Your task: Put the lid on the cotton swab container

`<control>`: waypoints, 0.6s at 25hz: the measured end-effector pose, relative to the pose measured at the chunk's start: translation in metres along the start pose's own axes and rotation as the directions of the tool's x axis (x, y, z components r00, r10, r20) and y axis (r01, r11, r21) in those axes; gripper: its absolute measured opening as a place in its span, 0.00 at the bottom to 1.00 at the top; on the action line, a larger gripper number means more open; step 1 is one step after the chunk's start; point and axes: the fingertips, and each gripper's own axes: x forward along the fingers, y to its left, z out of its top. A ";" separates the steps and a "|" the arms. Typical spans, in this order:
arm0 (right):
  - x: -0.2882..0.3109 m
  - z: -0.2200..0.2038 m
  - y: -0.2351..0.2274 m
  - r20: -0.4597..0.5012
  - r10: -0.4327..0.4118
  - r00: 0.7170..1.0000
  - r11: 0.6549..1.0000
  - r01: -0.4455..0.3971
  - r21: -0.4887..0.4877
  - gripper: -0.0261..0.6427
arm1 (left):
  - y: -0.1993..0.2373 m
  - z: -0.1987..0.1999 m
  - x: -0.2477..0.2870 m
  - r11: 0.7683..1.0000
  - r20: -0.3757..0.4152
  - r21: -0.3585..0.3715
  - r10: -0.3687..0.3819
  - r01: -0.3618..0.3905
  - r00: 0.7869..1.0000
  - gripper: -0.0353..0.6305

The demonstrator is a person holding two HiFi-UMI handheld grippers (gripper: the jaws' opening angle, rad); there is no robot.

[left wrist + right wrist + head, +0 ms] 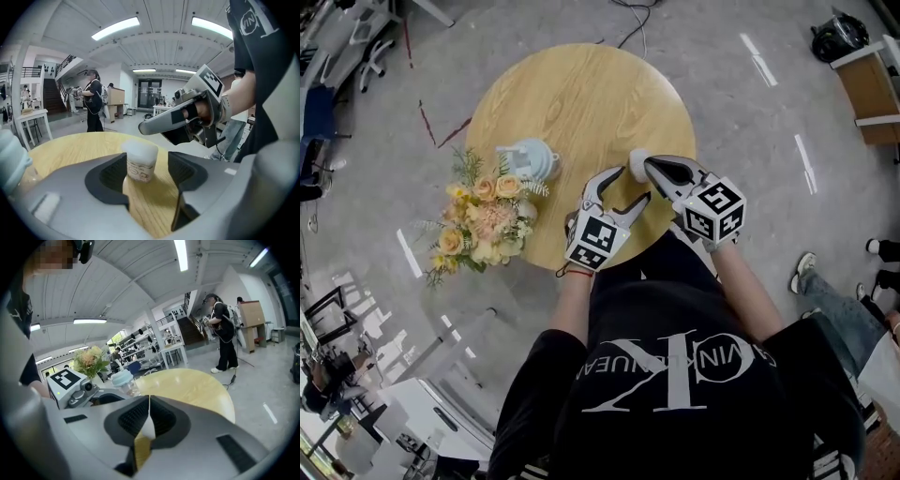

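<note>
The cotton swab container (139,162) is a small pale tub with a printed band and a whitish lid on top. It stands upright on the round wooden table (581,94), near the front edge (636,160). My left gripper (149,174) is open, with the tub standing between its jaws close to the left pad and a gap on the right. It reaches in from the near side (628,186). My right gripper (649,165) is shut with nothing in it, and its tip (143,127) hovers just above and behind the tub.
A bouquet of yellow and peach flowers (483,220) lies at the table's left edge. A clear jar with a light blue lid (528,157) stands beside it. People stand around the room beyond the table.
</note>
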 end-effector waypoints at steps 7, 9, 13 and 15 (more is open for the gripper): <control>-0.021 0.028 -0.007 0.095 -0.038 0.995 0.998 0.043 -0.045 0.06 | 0.024 0.043 -0.026 0.987 0.171 -0.049 0.157 -0.150 0.973 0.14; -0.023 0.034 -0.004 0.119 -0.035 0.992 0.997 0.043 -0.067 0.06 | 0.034 0.056 -0.035 0.977 0.228 -0.103 0.204 -0.185 0.952 0.09; -0.027 0.046 0.002 0.163 -0.026 0.986 0.995 0.042 -0.096 0.06 | 0.048 0.077 -0.046 0.962 0.291 -0.147 0.264 -0.230 0.920 0.07; -0.029 0.053 0.003 0.179 -0.024 0.983 0.993 0.044 -0.108 0.06 | 0.052 0.084 -0.050 0.959 0.309 -0.148 0.277 -0.242 0.910 0.07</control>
